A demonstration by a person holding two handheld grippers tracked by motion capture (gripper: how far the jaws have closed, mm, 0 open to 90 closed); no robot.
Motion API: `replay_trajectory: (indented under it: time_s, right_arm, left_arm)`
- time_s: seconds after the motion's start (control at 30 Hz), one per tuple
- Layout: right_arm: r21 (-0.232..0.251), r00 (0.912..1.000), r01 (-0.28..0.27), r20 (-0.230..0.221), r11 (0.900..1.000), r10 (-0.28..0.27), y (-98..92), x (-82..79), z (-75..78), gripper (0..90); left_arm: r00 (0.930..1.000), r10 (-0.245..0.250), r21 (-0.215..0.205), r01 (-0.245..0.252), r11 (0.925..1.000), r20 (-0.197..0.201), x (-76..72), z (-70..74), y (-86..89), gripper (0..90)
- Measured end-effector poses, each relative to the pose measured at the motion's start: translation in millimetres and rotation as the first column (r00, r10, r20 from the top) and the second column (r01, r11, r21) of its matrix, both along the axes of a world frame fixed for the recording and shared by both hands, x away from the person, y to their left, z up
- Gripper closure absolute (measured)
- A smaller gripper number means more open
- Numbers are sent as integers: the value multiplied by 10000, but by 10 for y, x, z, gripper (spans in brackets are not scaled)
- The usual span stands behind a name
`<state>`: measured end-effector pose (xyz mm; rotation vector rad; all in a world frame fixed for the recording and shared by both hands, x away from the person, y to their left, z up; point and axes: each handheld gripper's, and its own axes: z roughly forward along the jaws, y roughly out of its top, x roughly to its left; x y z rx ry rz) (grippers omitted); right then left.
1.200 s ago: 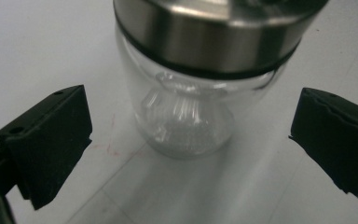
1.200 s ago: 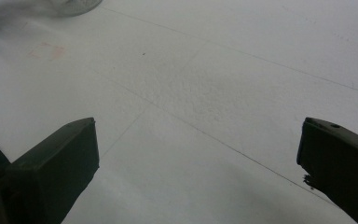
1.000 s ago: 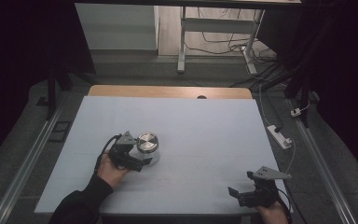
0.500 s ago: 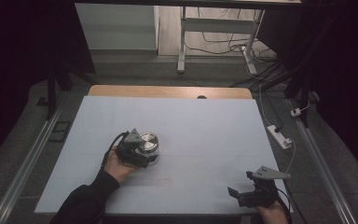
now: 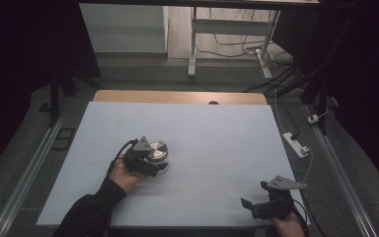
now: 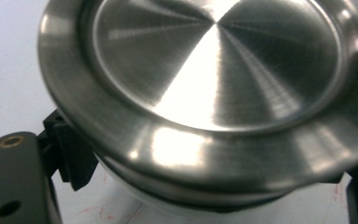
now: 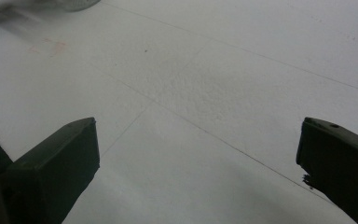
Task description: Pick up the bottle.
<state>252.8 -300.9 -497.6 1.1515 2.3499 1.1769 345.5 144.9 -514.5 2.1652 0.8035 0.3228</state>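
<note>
Jaws of left gripper (image 5: 150,160) just closed, apparently pinching the steel-lidded container (image 5: 157,150) below its rim; right gripper (image 5: 256,205) jaws spread over bare counter (image 5: 217,133).

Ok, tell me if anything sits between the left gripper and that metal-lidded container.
Nothing visible does. The left gripper has just closed its jaws around the container, beneath its steel lid. The right gripper waits open near the table's front right corner.
</note>
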Motion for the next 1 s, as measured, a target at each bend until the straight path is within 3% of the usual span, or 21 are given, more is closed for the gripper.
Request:
replay_trajectory:
  time_s: [0.37,0.47,0.67,0.8,1.0]
  right_arm:
    - [-4,10000,-42,52,10000,42,0,-4,2,0]
    - [3,10000,-31,42,10000,31,0,-3,1,0]
    - [-2,10000,-48,50,10000,48,1,-4,2,0]
    - [8,10000,-35,53,10000,35,0,-4,2,0]
    - [8,10000,-17,53,10000,17,-1,-5,2,0]
  left_arm:
    - [9999,159,244,-158,9996,-20,-18,63,-41,150]
    - [10000,46,-38,-47,10000,-61,-15,119,-31,151]
    - [9999,-110,-215,110,9997,36,-24,224,-35,151]
    - [9997,-197,-59,198,9998,156,-40,292,-53,151]
    - [9990,-410,-168,413,9990,179,-49,400,-68,151]
